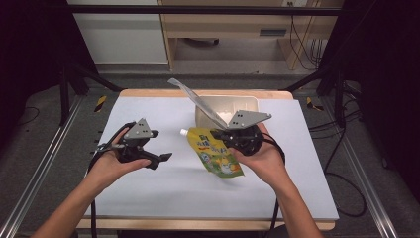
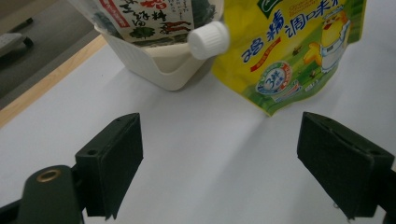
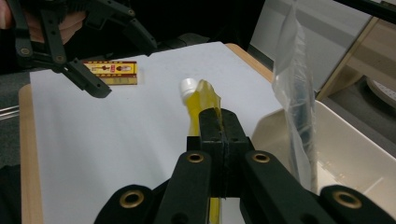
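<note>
A yellow spout pouch (image 1: 218,154) with a white cap (image 1: 183,132) hangs above the white table cover, and my right gripper (image 1: 224,137) is shut on its upper edge. The right gripper view has the jaws (image 3: 218,122) pressed together on the pouch (image 3: 201,100), its cap (image 3: 189,86) pointing away. To the left, my left gripper (image 1: 161,159) is held open with nothing in it. Seen from the left gripper (image 2: 219,154), the pouch (image 2: 289,46) and its cap (image 2: 208,39) hang just beyond the spread jaws.
A cream bin (image 1: 247,99) stands at the back of the table with a clear printed packet (image 1: 198,101) leaning upright in it. A small yellow and red box (image 3: 112,73) lies on the white cover (image 1: 148,114) near the left gripper. Metal frame rails run along both sides.
</note>
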Available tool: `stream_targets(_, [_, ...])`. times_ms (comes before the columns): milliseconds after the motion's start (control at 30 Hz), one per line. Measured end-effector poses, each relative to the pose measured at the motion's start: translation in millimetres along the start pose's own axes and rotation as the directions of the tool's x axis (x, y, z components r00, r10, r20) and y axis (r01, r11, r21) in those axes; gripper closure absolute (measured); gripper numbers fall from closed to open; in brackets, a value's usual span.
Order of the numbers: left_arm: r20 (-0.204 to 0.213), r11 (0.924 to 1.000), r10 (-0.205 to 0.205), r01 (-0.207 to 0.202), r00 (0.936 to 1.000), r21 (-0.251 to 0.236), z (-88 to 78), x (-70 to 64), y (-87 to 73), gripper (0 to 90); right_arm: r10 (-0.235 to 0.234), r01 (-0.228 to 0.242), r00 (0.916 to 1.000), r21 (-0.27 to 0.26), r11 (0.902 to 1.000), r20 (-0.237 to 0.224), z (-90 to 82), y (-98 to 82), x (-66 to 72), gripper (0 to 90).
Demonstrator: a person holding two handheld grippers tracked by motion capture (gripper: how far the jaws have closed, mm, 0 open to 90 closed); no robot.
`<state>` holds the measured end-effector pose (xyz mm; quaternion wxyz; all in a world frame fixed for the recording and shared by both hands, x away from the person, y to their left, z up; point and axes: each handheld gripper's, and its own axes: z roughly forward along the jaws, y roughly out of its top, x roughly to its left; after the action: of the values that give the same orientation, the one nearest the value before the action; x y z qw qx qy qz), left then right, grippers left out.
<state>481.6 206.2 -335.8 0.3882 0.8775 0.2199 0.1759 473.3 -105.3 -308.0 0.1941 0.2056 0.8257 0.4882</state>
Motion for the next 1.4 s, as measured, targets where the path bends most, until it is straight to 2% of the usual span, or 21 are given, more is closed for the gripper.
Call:
stream_targets(233, [0.022, 0.9985, 0.045, -0.046, 0.9987, 0.029, 5.3, 2.2, 13.1, 15.4, -0.020, 0.020, 0.9989, 0.002, 0.9998, -0.042, 6.0, 8.0, 5.5, 90.0])
stream_targets(333, [0.054, 0.9976, 0.058, -0.060, 0.9968, 0.034, 8.0, 1.5, 18.3, 16.0, -0.037, 0.037, 0.9975, 0.002, 0.9993, -0.061, 9.1, 11.5, 9.3, 90.0])
stream_targets(467, [0.055, 0.9922, 0.103, -0.106, 0.9932, 0.066, 11.9, 0.0, 25.0, 18.1, -0.062, 0.063, 0.9940, 0.007, 0.9980, -0.090, 15.4, 17.2, 15.9, 90.0])
stream_targets(567, [0.065, 0.9906, 0.107, -0.112, 0.9921, 0.079, 14.2, 1.2, 28.4, 19.3, -0.068, 0.069, 0.9930, 0.006, 0.9976, -0.097, 17.7, 18.4, 17.8, 90.0])
stream_targets(600, [0.078, 0.9860, 0.121, -0.129, 0.9895, 0.105, 16.4, 2.3, 30.1, 19.4, -0.069, 0.069, 0.9921, 0.002, 0.9976, -0.105, 19.0, 19.3, 19.3, 90.0])
stream_targets(733, [0.087, 0.9821, 0.133, -0.143, 0.9872, 0.122, 20.0, 4.4, 31.1, 21.9, -0.078, 0.078, 0.9888, -0.005, 0.9969, -0.128, 19.9, 21.0, 22.0, 90.0])
stream_targets(867, [0.123, 0.9773, 0.143, -0.159, 0.9821, 0.140, 23.7, 5.8, 30.6, 24.8, -0.085, 0.084, 0.9873, -0.008, 0.9964, -0.134, 19.8, 21.9, 23.1, 90.0])
stream_targets(900, [0.126, 0.9767, 0.144, -0.161, 0.9816, 0.142, 24.4, 5.7, 30.3, 28.9, -0.086, 0.085, 0.9860, -0.014, 0.9963, -0.142, 19.4, 22.5, 23.9, 90.0])
stream_targets(1000, [0.144, 0.9742, 0.146, -0.168, 0.9787, 0.151, 25.9, 5.9, 30.6, 32.5, -0.090, 0.089, 0.9849, -0.014, 0.9960, -0.148, 19.3, 22.7, 24.7, 90.0])
stream_targets(1100, [0.169, 0.9683, 0.157, -0.185, 0.9731, 0.168, 28.8, 5.7, 31.1, 39.2, -0.091, 0.090, 0.9842, -0.015, 0.9958, -0.152, 19.7, 22.5, 25.1, 90.0])
stream_targets(1167, [0.180, 0.9641, 0.162, -0.195, 0.9702, 0.180, 30.7, 5.3, 31.5, 47.0, -0.091, 0.090, 0.9837, -0.015, 0.9958, -0.155, 19.8, 22.0, 25.0, 90.0])
stream_targets(1333, [0.196, 0.9611, 0.163, -0.200, 0.9670, 0.190, 31.2, 5.6, 33.8, 64.2, -0.084, 0.083, 0.9850, -0.012, 0.9964, -0.151, 18.7, 19.6, 23.0, 90.0])
stream_targets(1400, [0.196, 0.9625, 0.165, -0.201, 0.9666, 0.182, 30.2, 5.1, 35.5, 67.7, -0.081, 0.080, 0.9855, -0.012, 0.9967, -0.149, 17.2, 18.2, 20.7, 90.0])
